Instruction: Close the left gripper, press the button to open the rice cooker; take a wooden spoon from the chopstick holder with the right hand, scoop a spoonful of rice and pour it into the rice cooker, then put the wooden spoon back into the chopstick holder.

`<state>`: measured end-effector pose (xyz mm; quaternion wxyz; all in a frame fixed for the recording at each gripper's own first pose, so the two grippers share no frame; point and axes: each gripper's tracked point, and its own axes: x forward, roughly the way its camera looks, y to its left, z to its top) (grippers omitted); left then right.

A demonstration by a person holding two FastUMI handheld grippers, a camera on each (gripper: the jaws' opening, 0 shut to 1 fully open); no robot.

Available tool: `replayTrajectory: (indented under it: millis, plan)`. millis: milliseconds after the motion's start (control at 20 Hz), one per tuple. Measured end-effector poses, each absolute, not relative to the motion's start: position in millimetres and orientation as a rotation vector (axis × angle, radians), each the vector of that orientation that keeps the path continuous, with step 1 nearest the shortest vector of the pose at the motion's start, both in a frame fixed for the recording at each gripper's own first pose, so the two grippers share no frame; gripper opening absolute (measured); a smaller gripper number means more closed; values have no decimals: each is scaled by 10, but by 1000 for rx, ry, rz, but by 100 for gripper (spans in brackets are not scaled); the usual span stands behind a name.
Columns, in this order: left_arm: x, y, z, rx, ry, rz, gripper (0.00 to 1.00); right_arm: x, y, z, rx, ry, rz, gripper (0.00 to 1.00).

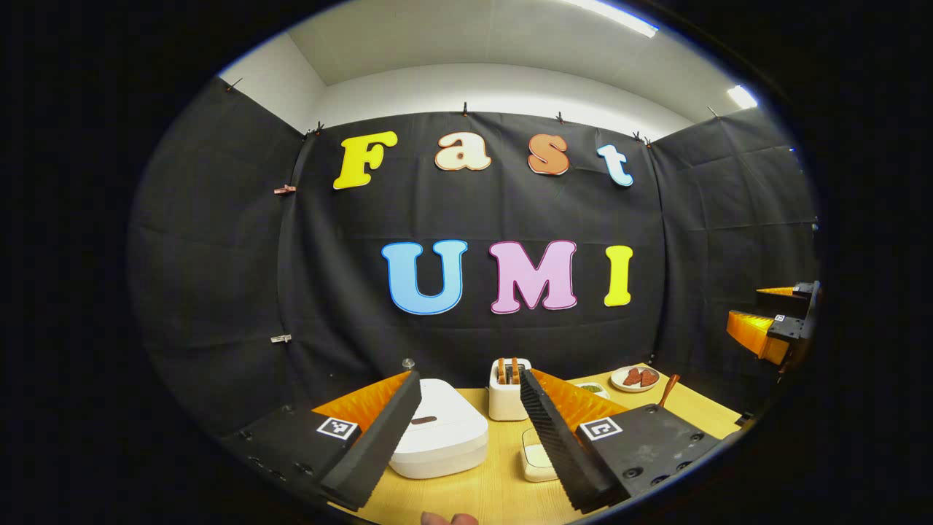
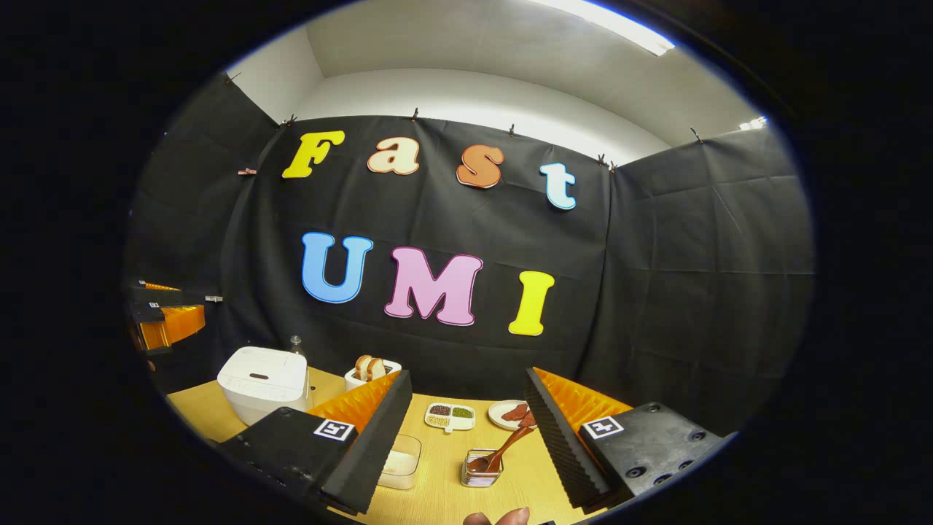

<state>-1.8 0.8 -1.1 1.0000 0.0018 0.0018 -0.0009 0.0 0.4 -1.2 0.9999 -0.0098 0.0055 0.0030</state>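
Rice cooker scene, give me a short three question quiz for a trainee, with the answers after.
1. True or false: the rice cooker has its lid closed.
2. Multiple choice: the wooden spoon is A) in the right gripper, B) standing in the chopstick holder, C) lying in the rice container.
3. Fill in: both the left gripper and the right gripper stand ____, with nothing between their fingers.

Key: 1 true. 2 B, its handle leans out toward the plate. 3 open.
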Motion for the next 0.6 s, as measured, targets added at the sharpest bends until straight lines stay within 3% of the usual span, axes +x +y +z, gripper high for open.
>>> replayTrajectory:
  millis: [600]
  plan:
    - [99,66,53,8,-17,-3,98,19,6,-9,-41,-1,0,97]
